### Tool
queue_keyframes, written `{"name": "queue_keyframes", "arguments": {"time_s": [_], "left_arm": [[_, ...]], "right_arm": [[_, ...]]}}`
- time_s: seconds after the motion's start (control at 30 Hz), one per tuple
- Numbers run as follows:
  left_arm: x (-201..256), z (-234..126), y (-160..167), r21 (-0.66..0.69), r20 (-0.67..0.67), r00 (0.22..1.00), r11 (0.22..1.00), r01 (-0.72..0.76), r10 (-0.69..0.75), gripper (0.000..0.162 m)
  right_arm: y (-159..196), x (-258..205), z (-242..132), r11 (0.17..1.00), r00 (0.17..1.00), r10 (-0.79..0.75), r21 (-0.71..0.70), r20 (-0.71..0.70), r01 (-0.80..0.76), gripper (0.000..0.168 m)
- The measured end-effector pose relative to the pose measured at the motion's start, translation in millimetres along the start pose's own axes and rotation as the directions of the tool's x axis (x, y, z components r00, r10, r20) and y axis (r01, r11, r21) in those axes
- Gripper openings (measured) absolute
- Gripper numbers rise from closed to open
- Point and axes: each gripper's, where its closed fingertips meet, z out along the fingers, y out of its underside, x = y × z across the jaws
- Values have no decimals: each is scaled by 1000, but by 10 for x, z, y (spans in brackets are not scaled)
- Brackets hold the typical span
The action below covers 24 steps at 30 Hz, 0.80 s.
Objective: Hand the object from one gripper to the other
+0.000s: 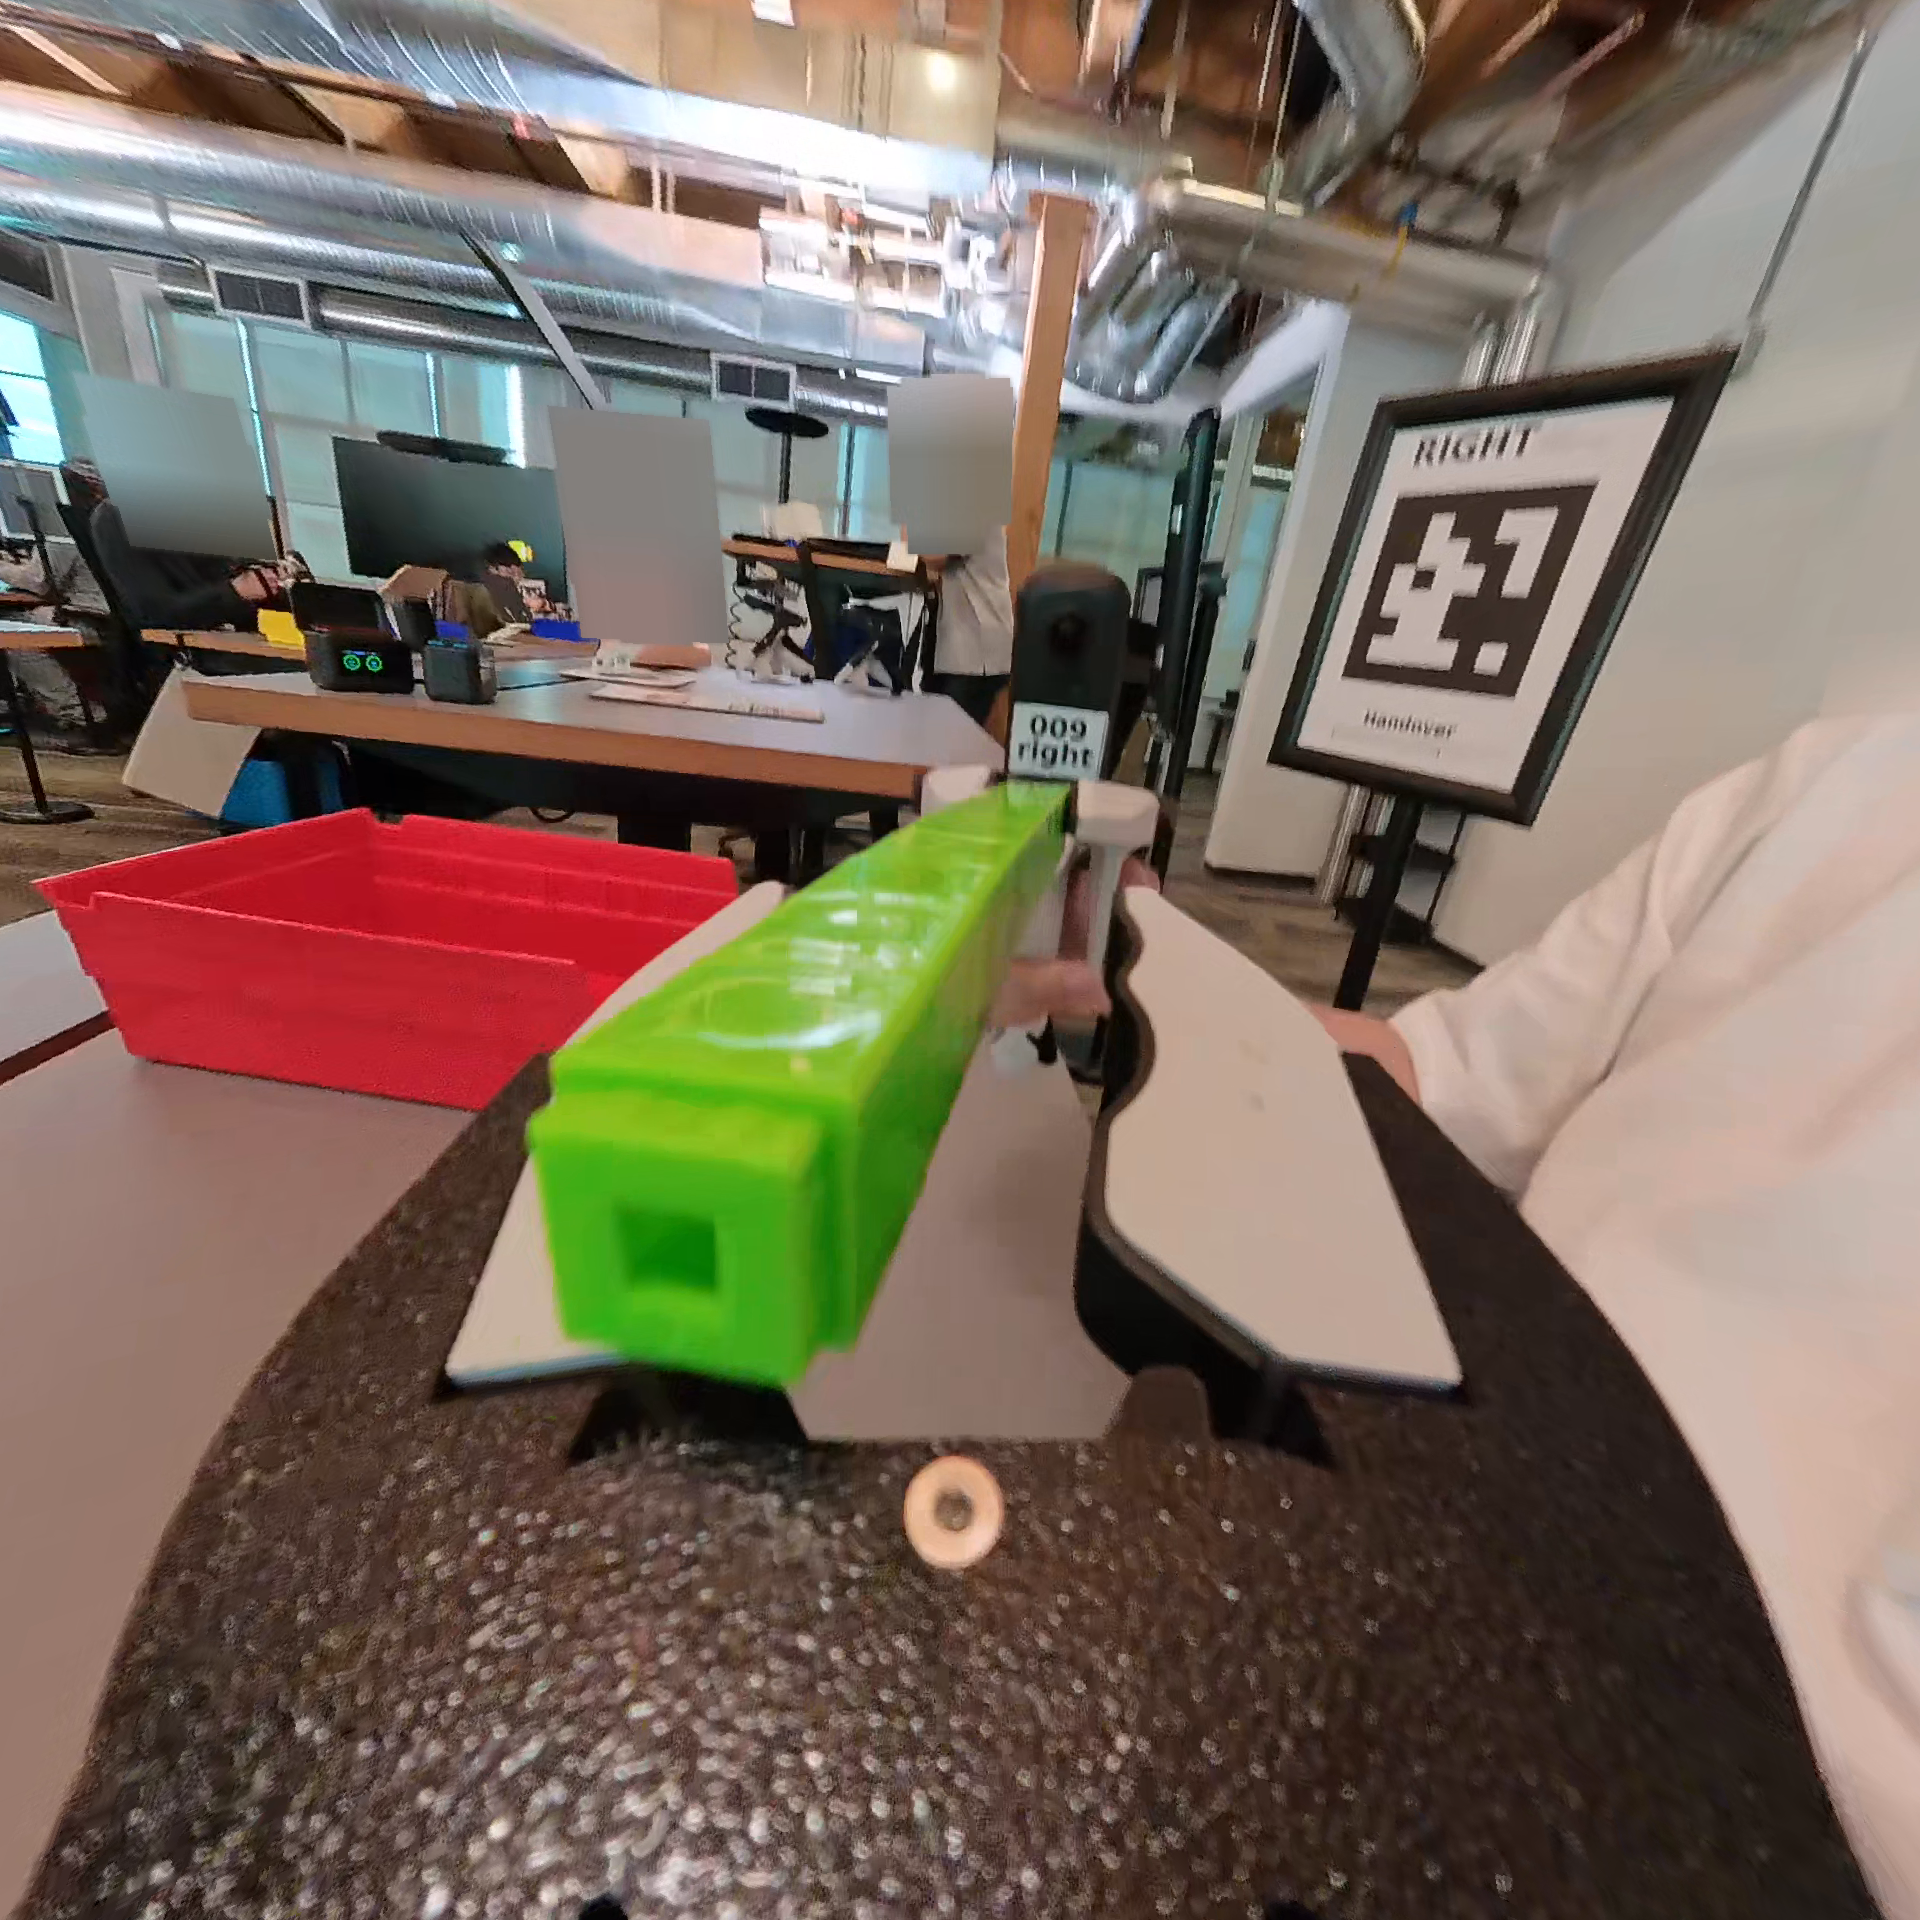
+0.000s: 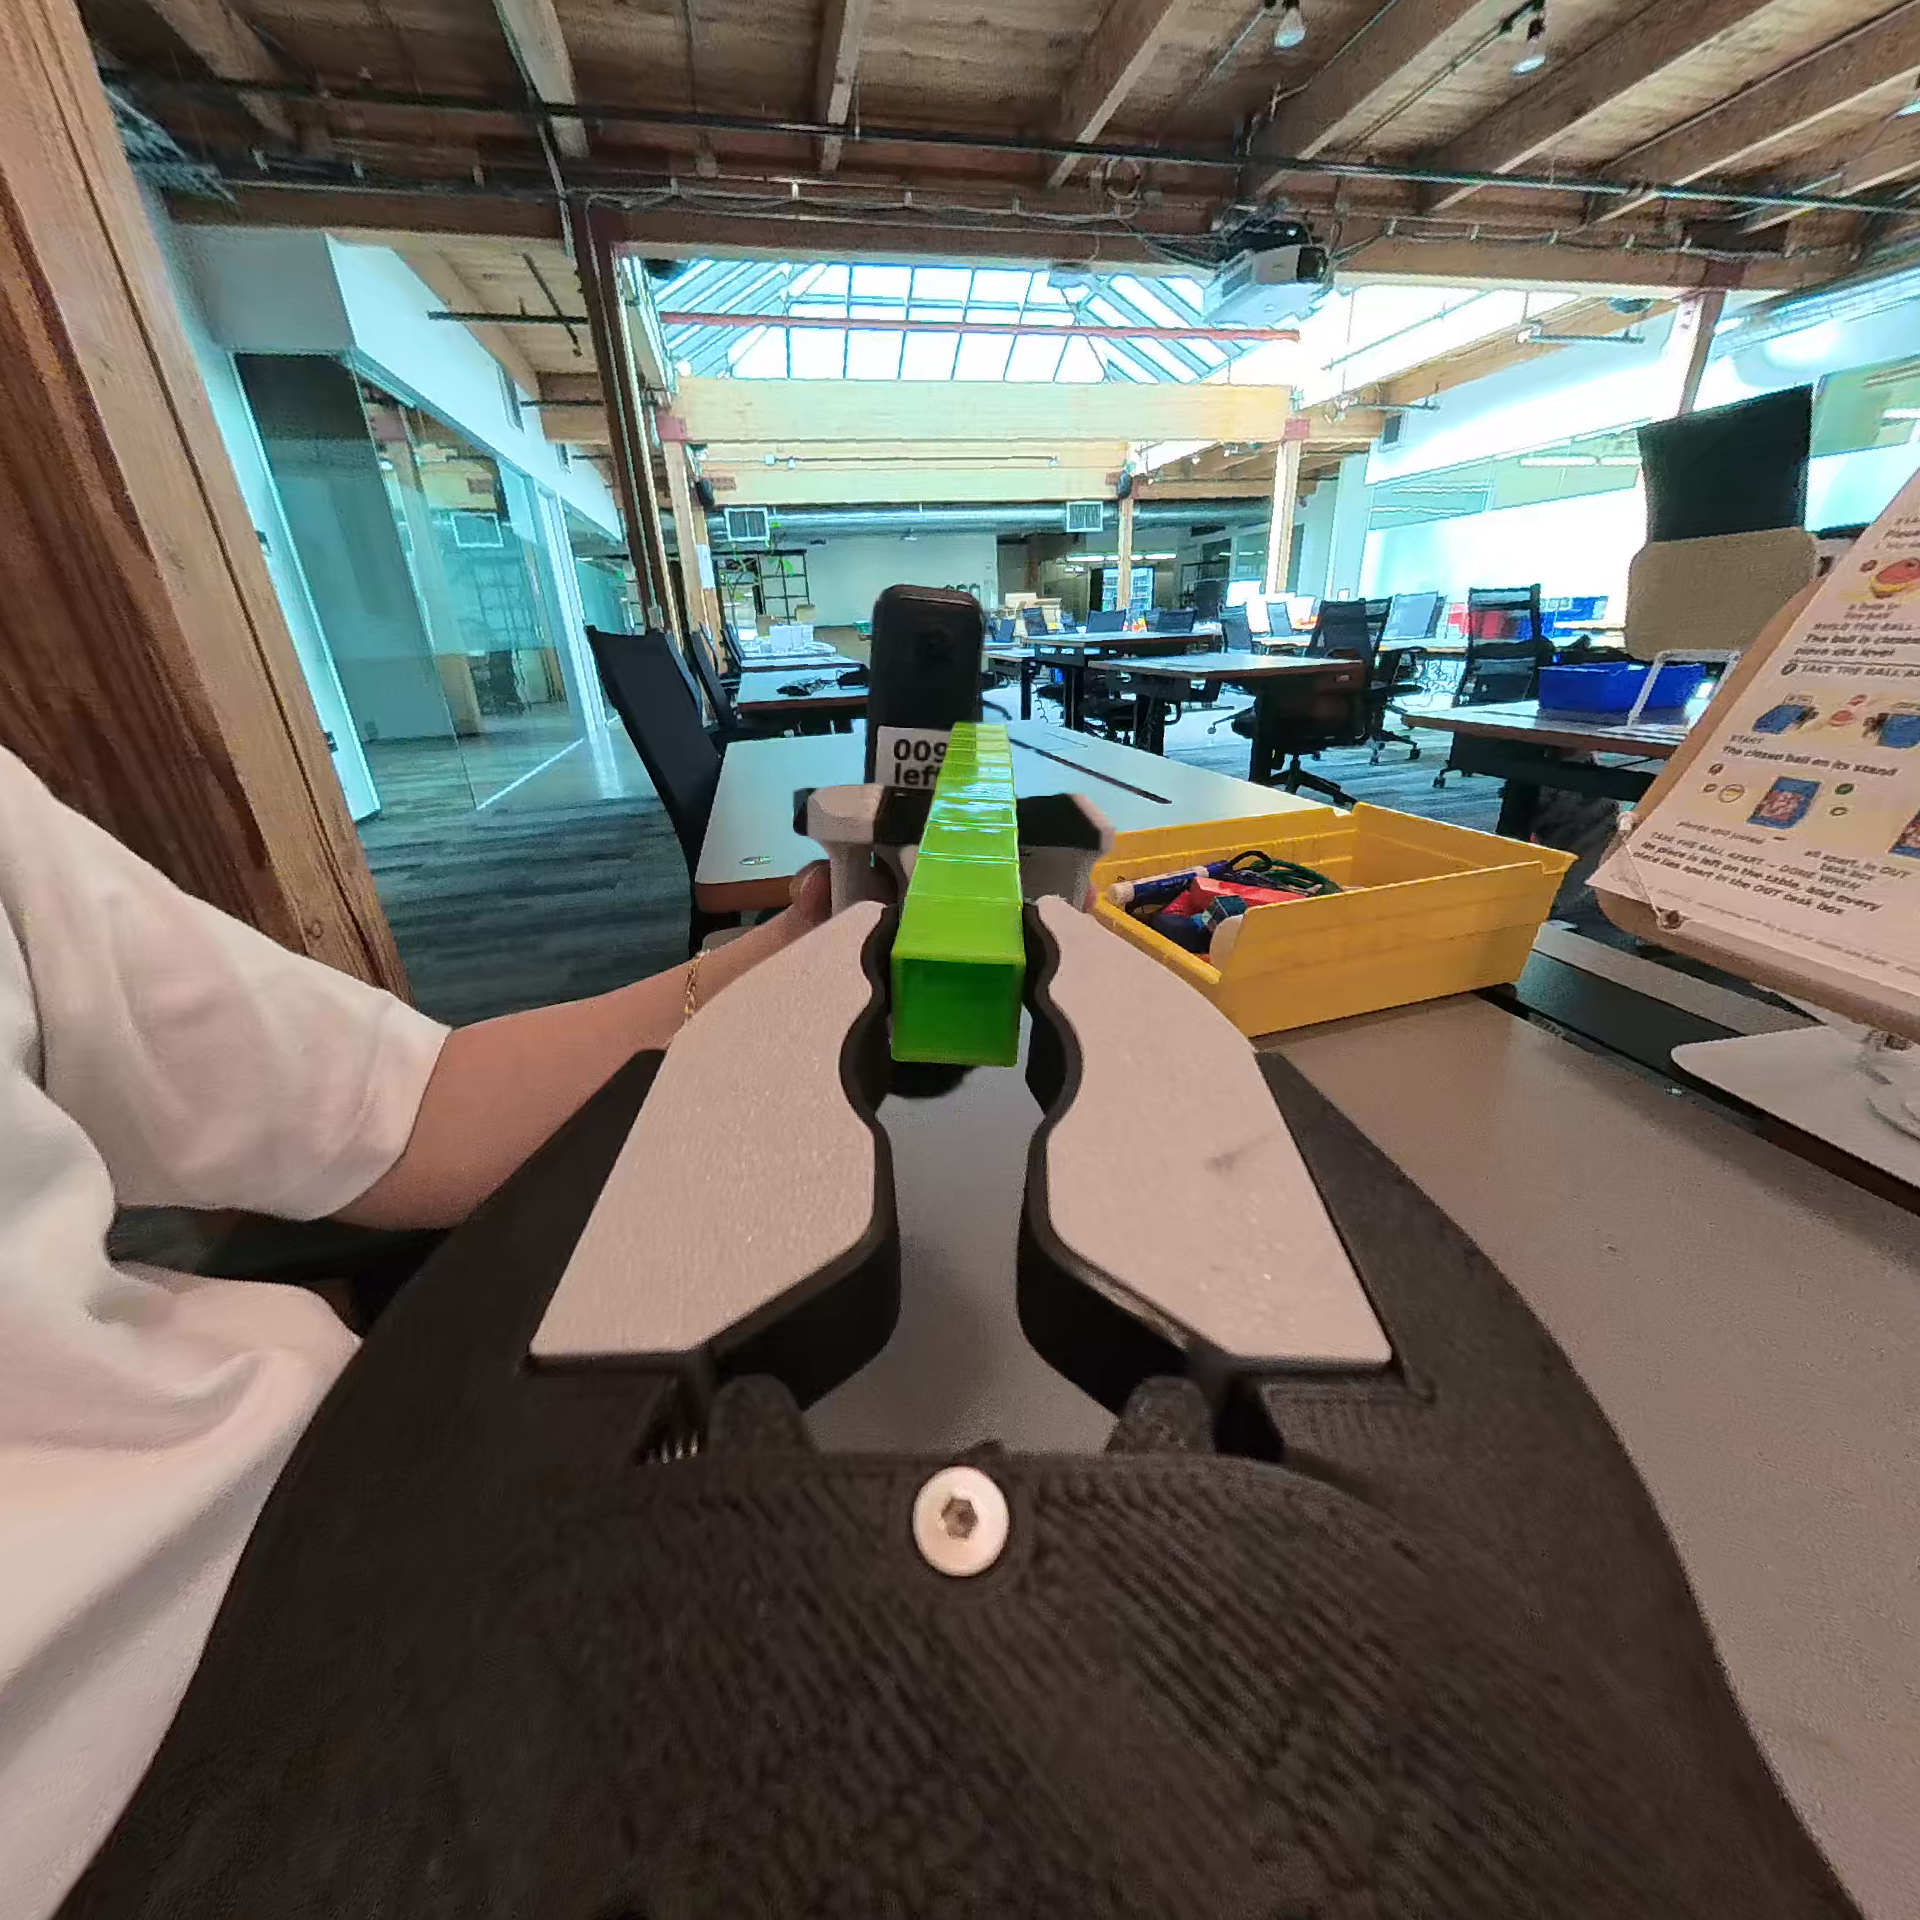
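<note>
A long bright green bar (image 1: 831,1039) made of joined blocks is held in the air between the two grippers. My right gripper (image 2: 961,935) is shut on one end of the green bar (image 2: 956,966), with a finger pressed on each side. My left gripper (image 1: 956,904) is open. Its fingers stand wide apart on either side of the bar's other end, which lies near the left finger (image 1: 623,1143). The right gripper also shows at the bar's far end in the left wrist view (image 1: 1039,831). The open left gripper shows far off in the right wrist view (image 2: 951,831).
A red bin (image 1: 364,956) stands on the grey table (image 1: 156,1247) to the left. A yellow bin (image 2: 1351,935) with several small items stands to the right, beside an instruction board (image 2: 1787,790). A framed sign on a stand (image 1: 1496,592) is behind. The person's white sleeve (image 1: 1714,1143) is close. The gap from one gripper's tips to the other's is roughly 7 cm.
</note>
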Motion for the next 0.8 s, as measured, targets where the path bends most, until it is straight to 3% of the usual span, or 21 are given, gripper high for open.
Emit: {"name": "queue_keyframes", "arguments": {"time_s": [0.13, 0.27, 0.4, 0.57, 0.7, 0.8], "left_arm": [[-17, -66, 75, -82, 22, 998, 995, -57, 59, 49], [-34, -64, 7, -29, 29, 999, 999, -36, 37, 56], [-37, -56, -89, 86, 3, 1000, 996, 3, -4, 25], [-31, -3, -100, 92, 16, 999, 995, -40, 39, 22], [-50, -5, -280, 186, 83, 995, 980, -70, 56, 22], [-13, 6, -386, 288, 85, 995, 955, -74, 51, 22]], "right_arm": [[-21, 37, -97, 1000, 1000, 1, -8, 2, -1, 22], [16, 54, -126, 1000, 1000, -3, -17, 8, 3, 22], [28, 67, -142, 1000, 1000, 19, -8, 18, -19, 22], [35, 193, -179, 999, 999, 24, 38, -46, -22, 23], [132, 357, -151, 993, 989, 98, 77, -108, -90, 65], [179, 376, -23, 967, 973, 215, 159, -80, -201, 72]]}}
